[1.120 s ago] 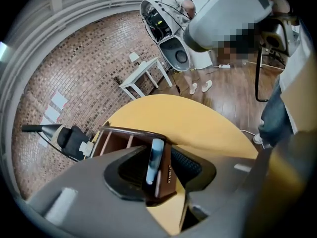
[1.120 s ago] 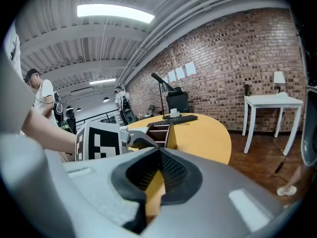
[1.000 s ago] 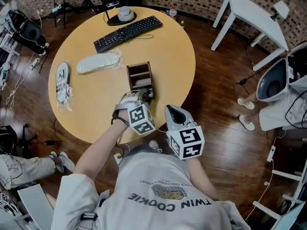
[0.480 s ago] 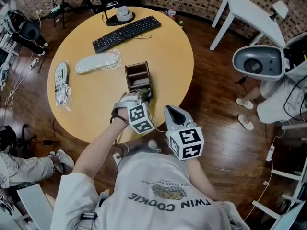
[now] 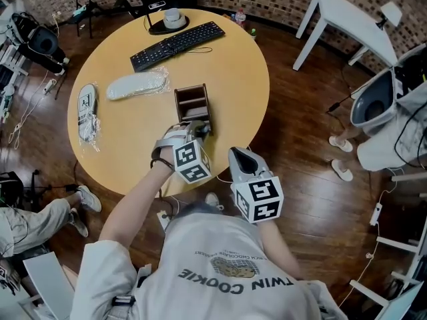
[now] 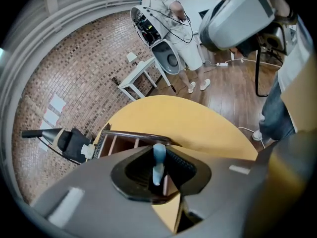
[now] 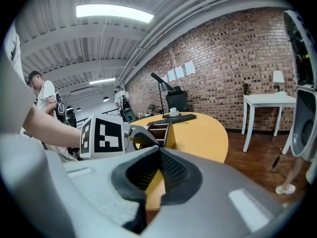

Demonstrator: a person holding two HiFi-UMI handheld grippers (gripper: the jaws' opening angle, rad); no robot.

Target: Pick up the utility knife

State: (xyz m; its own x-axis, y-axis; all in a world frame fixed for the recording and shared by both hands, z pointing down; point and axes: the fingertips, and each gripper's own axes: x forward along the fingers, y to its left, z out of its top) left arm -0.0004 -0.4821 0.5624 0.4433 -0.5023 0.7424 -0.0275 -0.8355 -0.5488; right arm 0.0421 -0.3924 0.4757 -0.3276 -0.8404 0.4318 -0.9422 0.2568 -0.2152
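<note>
A light blue utility knife [image 6: 158,160] stands upright at the near end of a brown wooden organizer box [image 5: 192,102] on the round yellow table [image 5: 233,72]. My left gripper [image 5: 199,127] reaches down into that end of the box [image 6: 130,142]. Its jaws are closing, with the knife handle between the pads and a little gap still showing. In the head view the gripper hides the knife. My right gripper [image 5: 237,153] hangs off the table's near edge, just right of the left one. Its jaws [image 7: 159,155] are shut and hold nothing.
A black keyboard [image 5: 177,45] and a monitor base [image 5: 175,20] lie at the far side. Two plastic-wrapped items [image 5: 137,85] [image 5: 87,105] lie at the left. A white table [image 5: 353,19] and a person in white [image 5: 393,132] are at the right.
The left gripper stays at the box's near end; its marker cube has shifted slightly left. The right gripper has not moved. The grey shell by the person at right has swung about.
</note>
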